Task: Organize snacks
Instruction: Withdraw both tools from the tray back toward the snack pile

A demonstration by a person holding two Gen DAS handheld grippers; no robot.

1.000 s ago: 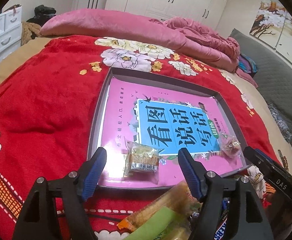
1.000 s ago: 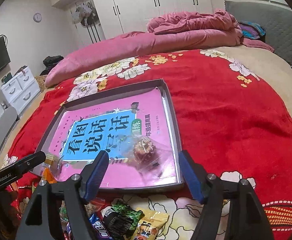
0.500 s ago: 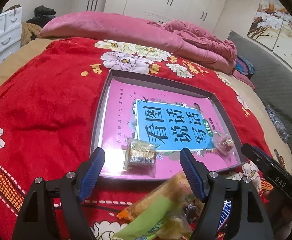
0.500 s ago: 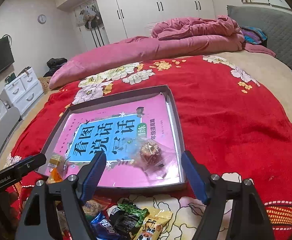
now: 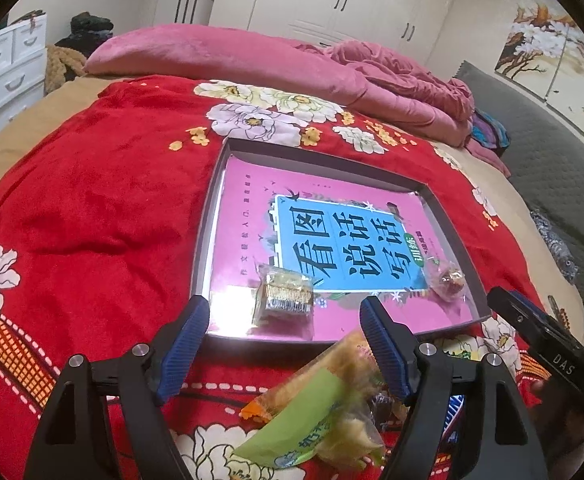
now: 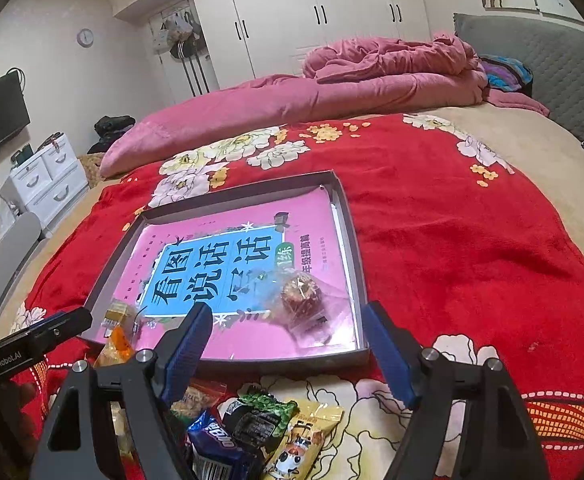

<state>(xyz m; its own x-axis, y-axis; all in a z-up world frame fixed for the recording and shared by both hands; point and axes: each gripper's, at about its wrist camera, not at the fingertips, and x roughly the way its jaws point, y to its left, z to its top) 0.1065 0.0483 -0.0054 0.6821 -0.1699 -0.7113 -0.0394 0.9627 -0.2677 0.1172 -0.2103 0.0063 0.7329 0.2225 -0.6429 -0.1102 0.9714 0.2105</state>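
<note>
Two snacks already lie in the shallow grey box (image 5: 207,220), which sits on the red floral blanket (image 5: 91,208) of the bed with a pink workbook (image 5: 243,216) as its floor. A gold-wrapped square snack (image 5: 283,300) rests near the box's near-left edge, and a round brownish sweet in clear wrap (image 6: 302,290) lies near the near-right corner. The two are well apart and both gripper-free.

The rest of the snacks wait in a loose pile on the blanket just outside the near wall of the box: a green-and-orange packet (image 5: 312,404), a blue Oreo pack (image 6: 215,440), a dark green-topped pack (image 6: 257,416) and a yellow packet (image 6: 304,436), overlapping each other.

Judging by this, the work sits between placements: each hand has to go for its next item from the pile.

The left gripper (image 5: 283,340) hangs above the near edge of the box with its jaws spread wide and nothing between them. The green-and-orange packet lies just below and in front of it. The right gripper (image 6: 287,344) likewise has its jaws fully apart and empty, poised over the near wall, with the dark and yellow packs directly beneath.

The next move calls for lowering each gripper towards the pile and singling out one packet. Because the wrappers overlap and look slippery, closing on an exposed edge seems the safer choice, or two may lift together.
</note>
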